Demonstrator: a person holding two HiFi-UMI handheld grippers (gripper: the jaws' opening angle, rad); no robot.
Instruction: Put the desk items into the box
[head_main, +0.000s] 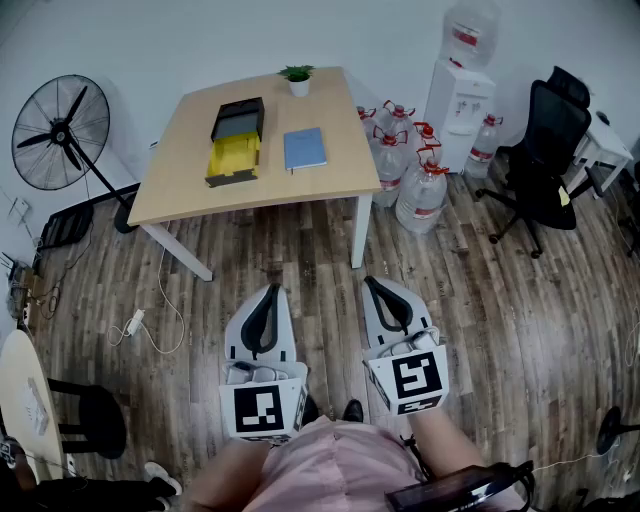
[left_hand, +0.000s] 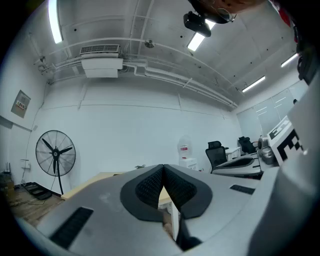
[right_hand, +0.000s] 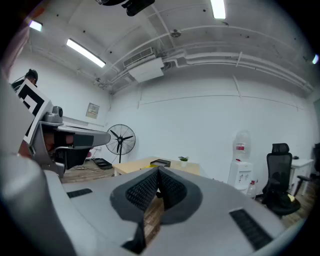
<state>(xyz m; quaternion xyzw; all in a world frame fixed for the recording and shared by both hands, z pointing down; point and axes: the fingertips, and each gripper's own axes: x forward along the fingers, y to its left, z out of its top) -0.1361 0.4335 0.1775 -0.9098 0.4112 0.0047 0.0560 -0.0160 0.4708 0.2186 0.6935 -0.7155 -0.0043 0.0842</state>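
Note:
A wooden desk (head_main: 190, 160) stands far ahead of me across the floor. On it lie an open yellow box (head_main: 233, 160) with its black lid (head_main: 238, 118) behind it, a blue notebook (head_main: 304, 148) and a small potted plant (head_main: 297, 78). My left gripper (head_main: 268, 294) and right gripper (head_main: 381, 288) hang side by side over the wood floor, well short of the desk. Both are shut with nothing between the pads (left_hand: 150, 187) (right_hand: 144, 192). The right gripper view shows the desk (right_hand: 135, 166) and plant (right_hand: 183, 160) beyond its jaws.
Several water bottles (head_main: 412, 165) and a water dispenser (head_main: 460, 90) stand right of the desk, with a black office chair (head_main: 545, 155) further right. A standing fan (head_main: 60, 132) is at the left, a cable and power strip (head_main: 135, 322) lie on the floor, and a stool (head_main: 92, 415) sits near left.

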